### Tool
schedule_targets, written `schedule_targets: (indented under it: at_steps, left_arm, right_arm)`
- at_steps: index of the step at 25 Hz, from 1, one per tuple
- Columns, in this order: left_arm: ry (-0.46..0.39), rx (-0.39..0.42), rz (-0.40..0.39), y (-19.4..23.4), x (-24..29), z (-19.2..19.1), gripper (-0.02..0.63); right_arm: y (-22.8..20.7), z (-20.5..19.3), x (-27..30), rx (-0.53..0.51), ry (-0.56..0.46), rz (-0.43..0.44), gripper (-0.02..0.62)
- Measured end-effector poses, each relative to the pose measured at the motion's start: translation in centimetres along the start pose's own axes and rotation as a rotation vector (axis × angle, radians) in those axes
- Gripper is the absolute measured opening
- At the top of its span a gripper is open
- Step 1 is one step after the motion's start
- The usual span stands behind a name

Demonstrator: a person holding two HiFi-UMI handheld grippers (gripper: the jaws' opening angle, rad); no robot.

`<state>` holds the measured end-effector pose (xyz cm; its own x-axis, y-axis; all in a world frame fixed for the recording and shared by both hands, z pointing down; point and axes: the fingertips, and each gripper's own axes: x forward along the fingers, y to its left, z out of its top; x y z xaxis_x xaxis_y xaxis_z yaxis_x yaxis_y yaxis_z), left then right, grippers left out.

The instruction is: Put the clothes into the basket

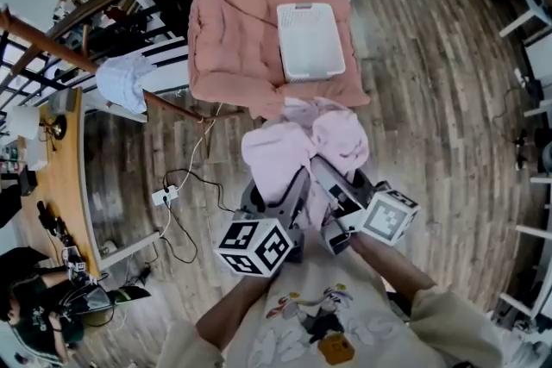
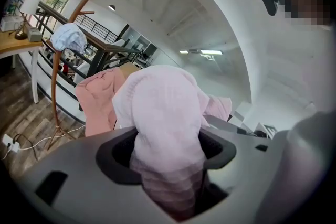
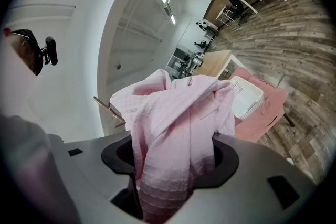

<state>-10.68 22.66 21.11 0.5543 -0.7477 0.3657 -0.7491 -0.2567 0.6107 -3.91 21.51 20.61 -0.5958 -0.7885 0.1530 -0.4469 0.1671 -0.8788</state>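
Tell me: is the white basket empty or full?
Empty. The basket shows only its bare white floor; the pale pink garment is outside it.

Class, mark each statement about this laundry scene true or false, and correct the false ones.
1. The left gripper and right gripper both hold the pink garment. True.
2. The white basket sits on a salmon blanket. True.
3. The basket already holds clothes. False: it is empty.
4. The floor is carpeted. False: it is wooden planks.
5. Nothing hangs on the coat stand. False: a pale cloth hangs on it.
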Motion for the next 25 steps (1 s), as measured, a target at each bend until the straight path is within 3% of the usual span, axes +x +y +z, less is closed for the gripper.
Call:
schedule_targets:
  at_steps: [11,25]
  left_arm:
    - [0.020,0.000,0.058,-0.9,10.9,3.7,0.290]
    - [0.033,0.001,0.051,-0.6,13.8,5.2,0.289]
  right_arm:
    - [-5.3,9.3,5.2,0.051,0.032,0.012,0.275]
    - [-6.6,11.4,7.2,0.057,0.040,0.006,0.273]
